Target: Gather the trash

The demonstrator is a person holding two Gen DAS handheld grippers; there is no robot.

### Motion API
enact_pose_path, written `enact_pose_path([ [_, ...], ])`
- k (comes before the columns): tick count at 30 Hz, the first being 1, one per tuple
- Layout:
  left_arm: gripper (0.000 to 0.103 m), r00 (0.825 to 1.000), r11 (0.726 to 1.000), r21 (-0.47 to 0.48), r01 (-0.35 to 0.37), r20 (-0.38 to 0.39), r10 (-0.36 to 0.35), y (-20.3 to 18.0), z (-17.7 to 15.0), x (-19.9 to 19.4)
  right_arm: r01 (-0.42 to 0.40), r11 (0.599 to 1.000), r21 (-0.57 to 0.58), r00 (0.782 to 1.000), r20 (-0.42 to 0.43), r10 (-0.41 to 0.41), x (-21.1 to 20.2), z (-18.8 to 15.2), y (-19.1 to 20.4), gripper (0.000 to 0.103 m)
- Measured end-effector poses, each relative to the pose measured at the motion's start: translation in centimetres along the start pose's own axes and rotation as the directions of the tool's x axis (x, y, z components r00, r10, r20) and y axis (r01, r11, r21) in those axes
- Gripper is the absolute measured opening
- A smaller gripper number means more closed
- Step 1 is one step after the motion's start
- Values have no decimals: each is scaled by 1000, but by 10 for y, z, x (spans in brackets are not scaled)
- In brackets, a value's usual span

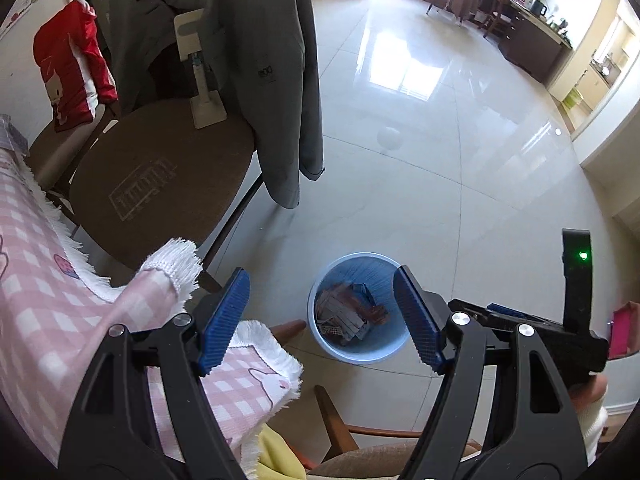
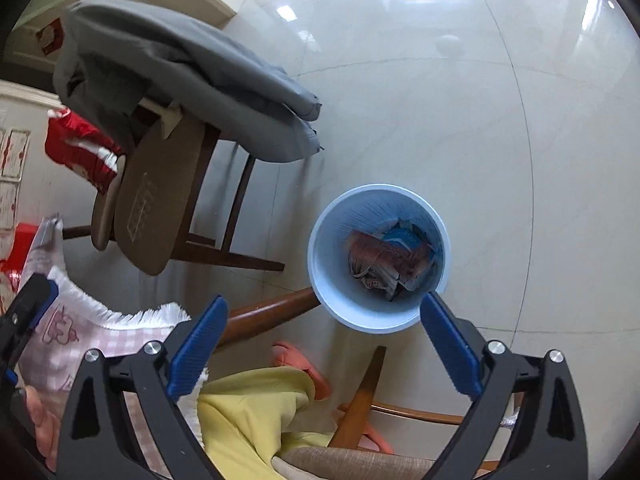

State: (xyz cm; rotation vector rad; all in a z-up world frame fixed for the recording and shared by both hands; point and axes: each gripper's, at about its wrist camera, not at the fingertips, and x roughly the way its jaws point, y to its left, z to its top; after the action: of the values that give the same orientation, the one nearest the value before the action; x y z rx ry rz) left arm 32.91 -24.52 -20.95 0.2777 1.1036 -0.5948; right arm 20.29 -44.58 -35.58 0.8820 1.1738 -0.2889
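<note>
Blue-padded fingers of the left gripper (image 1: 322, 316) fill the lower foreground of the left wrist view, spread apart with nothing between them. Beyond the gap stands a light blue bin (image 1: 356, 350) on the pale tiled floor (image 1: 460, 184), and in its bottom lies a heap of crumpled wrappers (image 1: 350, 314), reddish and grey with a little blue. Part of the right gripper shows at the right edge of this view, its black handle bearing a green light.

Seen from the right wrist, the right gripper (image 2: 322, 346) likewise stands wide open and empty, its fingers framing the near rim of the same bin, which sits just above them in the picture.

A pink checked tablecloth (image 1: 48, 304) with a white fringe hangs at lower left. Past it stands a wooden chair (image 1: 160, 184) with a brown round seat; a grey jacket (image 1: 280, 80) is draped over its back and a white stand (image 1: 202, 92) rests on the seat. A red cushion (image 1: 70, 60) sits on a second chair farther left. Yellow cloth (image 2: 256, 420) lies over a nearer chair at the bottom edge.
</note>
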Motion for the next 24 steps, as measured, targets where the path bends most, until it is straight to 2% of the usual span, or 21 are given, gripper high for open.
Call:
enact_pose_path([
  [7, 74, 999, 1000, 2, 20, 27, -20, -3, -12, -16, 17, 993, -117, 994, 112, -4, -49, -15, 33, 95],
  [12, 74, 996, 999, 1, 35, 77, -35, -9, -25, -44, 36, 979, -199, 982, 191, 3, -86, -34, 57, 95],
  [20, 75, 984, 999, -7, 46, 170, -44, -10, -52, -99, 59, 963, -264, 951, 307, 26, -141, -73, 85, 95],
  [24, 76, 971, 999, -18, 34, 236, -29, -8, -70, -134, 58, 952, -300, 934, 353, 54, -165, -95, 96, 95],
])
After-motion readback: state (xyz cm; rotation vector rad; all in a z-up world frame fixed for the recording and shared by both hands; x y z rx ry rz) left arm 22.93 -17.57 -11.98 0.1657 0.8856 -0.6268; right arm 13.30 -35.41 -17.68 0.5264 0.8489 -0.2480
